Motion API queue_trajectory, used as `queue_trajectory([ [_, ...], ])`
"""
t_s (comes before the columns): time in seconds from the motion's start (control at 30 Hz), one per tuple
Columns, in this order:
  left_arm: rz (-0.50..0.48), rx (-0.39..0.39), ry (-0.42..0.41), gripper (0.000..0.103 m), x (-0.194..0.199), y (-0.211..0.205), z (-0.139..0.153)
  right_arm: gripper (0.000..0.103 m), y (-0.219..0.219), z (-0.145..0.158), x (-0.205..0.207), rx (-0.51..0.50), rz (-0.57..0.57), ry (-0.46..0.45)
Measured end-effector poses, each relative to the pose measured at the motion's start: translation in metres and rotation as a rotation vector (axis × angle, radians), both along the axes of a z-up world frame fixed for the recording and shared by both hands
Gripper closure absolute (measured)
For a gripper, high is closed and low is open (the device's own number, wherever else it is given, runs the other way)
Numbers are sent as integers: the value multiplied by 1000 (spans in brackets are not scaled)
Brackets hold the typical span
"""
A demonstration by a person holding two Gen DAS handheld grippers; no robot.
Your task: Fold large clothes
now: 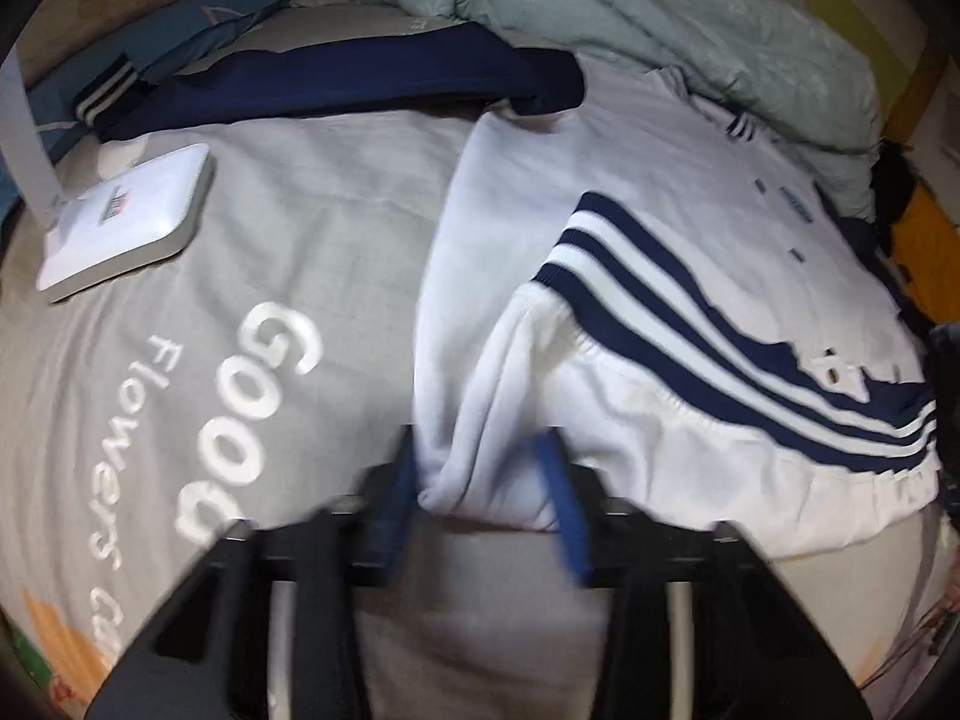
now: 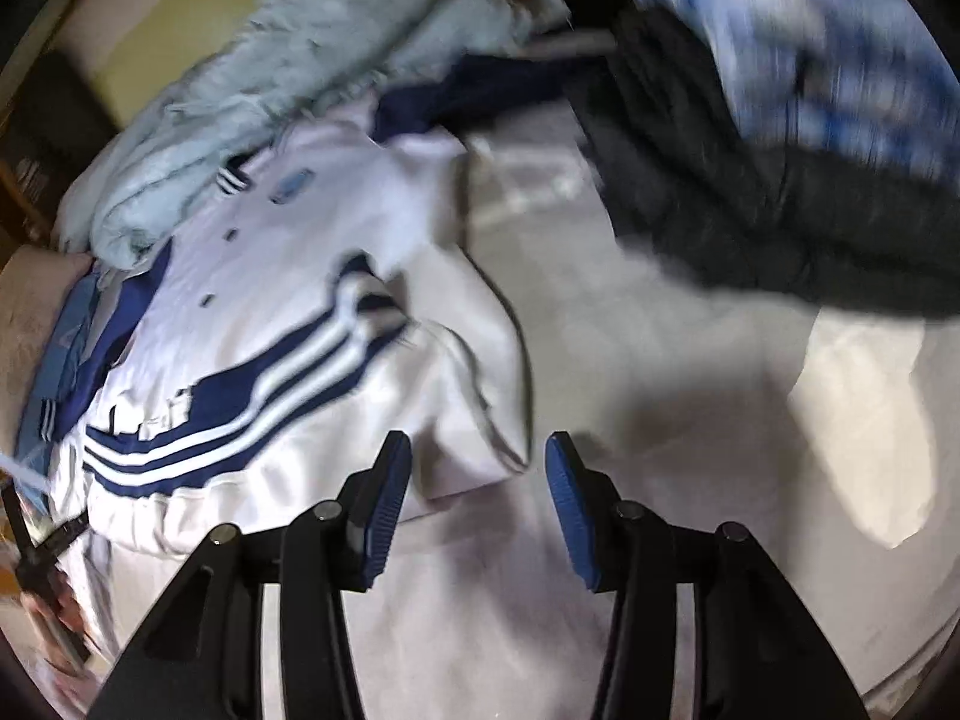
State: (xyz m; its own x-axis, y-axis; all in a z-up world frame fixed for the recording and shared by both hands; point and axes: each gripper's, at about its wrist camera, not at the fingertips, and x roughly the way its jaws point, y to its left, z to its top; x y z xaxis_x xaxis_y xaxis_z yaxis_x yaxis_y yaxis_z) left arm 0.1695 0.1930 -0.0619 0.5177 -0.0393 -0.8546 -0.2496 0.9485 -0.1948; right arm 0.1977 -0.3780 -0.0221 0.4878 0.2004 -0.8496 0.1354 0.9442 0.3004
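Observation:
A white sweater (image 1: 630, 228) with navy and white stripes lies flat on the grey printed bedsheet (image 1: 288, 192). A navy sleeve (image 1: 336, 84) with a striped cuff stretches off to the upper left. My left gripper (image 1: 483, 486) is at the sweater's near left corner. A bunched fold of white cloth sits between its blue pads (image 1: 401, 480), which stand apart. In the right wrist view the sweater (image 2: 270, 276) fills the left half. My right gripper (image 2: 477, 492) hangs open over the sheet (image 2: 630, 396), and the sweater's near right corner lies just ahead of its left finger.
A flat white device (image 1: 126, 222) with a grey strap lies on the sheet to the left. A pale green quilt (image 1: 660, 18) is heaped behind the sweater. A black jacket (image 2: 750, 192) and a blue and white cloth (image 2: 810, 30) lie at the upper right.

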Motion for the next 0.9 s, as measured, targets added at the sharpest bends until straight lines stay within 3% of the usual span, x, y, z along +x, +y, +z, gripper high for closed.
queue_trajectory([
  [0.03,-25,-19,-9,95,1,-1,1,57,-2,-10,4,42,-2,35],
  [0.07,-38,-6,-18,95,1,-3,4,59,-2,-17,7,65,-1,62],
  [0.13,-9,56,-57,96,-5,-4,18,91,5,-10,6,36,14,32],
  [0.23,36,42,-133,96,-19,5,44,95,-2,16,-9,47,-51,-104],
  [0.27,37,40,-146,96,-23,6,50,95,-5,30,-15,29,-50,-169],
  [0.33,26,107,-129,95,-24,-2,52,95,-5,41,-19,11,-23,-192],
  [0.4,23,183,-62,95,-18,-12,37,95,-2,28,-14,-47,-38,-122],
  [0.47,35,211,0,95,-13,-16,20,95,0,-2,-3,-82,-50,20],
  [0.53,41,224,5,93,-10,-19,18,94,-1,-10,-1,-80,-64,32],
  [0.77,10,295,-157,88,-22,-34,58,85,23,35,-26,-222,-38,-185],
  [0.87,-15,337,-238,70,-32,-47,77,77,34,50,-38,-250,6,-294],
  [0.9,-24,347,-269,55,-36,-50,82,71,37,54,-39,-257,6,-326],
])
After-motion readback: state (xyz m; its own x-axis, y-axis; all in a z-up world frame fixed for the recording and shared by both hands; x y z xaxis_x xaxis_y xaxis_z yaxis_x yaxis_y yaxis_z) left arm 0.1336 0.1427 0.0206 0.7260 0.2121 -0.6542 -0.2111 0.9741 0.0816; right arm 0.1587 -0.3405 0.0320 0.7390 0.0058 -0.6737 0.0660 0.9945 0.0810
